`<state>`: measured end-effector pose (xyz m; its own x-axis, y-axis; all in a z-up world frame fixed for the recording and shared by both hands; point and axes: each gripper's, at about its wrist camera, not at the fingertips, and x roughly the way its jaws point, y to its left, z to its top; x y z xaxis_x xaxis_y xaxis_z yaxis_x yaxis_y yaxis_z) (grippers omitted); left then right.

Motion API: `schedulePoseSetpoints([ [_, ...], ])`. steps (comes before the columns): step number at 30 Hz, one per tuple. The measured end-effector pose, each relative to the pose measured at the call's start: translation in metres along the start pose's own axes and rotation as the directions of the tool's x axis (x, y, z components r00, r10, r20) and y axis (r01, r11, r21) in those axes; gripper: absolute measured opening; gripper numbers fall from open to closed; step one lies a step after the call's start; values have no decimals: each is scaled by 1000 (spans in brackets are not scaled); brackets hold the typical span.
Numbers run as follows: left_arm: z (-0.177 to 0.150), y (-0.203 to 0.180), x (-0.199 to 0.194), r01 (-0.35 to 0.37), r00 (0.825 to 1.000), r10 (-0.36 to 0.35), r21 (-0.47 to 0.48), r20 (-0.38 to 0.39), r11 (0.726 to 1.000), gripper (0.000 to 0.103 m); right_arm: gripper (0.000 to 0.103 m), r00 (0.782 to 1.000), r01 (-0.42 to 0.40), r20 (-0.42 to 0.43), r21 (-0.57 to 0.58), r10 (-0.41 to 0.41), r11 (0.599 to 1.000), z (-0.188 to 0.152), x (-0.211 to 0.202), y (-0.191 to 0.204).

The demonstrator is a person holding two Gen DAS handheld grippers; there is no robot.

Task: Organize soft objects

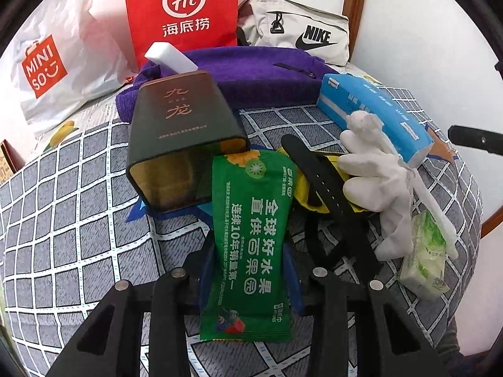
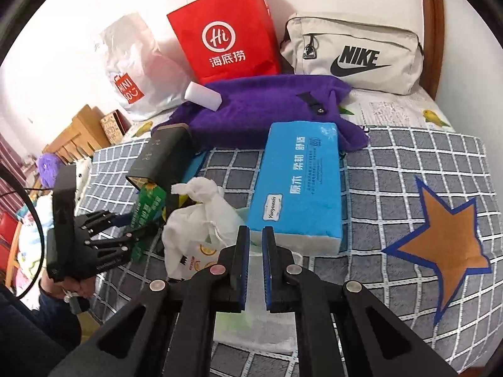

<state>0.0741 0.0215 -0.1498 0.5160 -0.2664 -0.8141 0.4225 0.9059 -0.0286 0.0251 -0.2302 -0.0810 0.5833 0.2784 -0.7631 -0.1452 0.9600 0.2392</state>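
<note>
- Your left gripper point(image 1: 250, 260) points steeply down, its blue-padded jaws closed against the sides of a green printed snack packet point(image 1: 250, 245).
- Your right gripper point(image 2: 256, 235) also tilts down, jaws nearly together and gripping nothing.
- Your left hand point(image 2: 74, 286) grasps its handle.

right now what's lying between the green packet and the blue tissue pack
In the left wrist view: a black strap on something yellow, then a white knotted bag.
</note>
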Motion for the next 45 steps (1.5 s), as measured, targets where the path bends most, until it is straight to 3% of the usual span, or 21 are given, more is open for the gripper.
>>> schedulePoseSetpoints([
  [45,1,-4,6,12,1000,-12,34,-5,999,34,8,998,-59,30,82,56,995,-2,7,-14],
])
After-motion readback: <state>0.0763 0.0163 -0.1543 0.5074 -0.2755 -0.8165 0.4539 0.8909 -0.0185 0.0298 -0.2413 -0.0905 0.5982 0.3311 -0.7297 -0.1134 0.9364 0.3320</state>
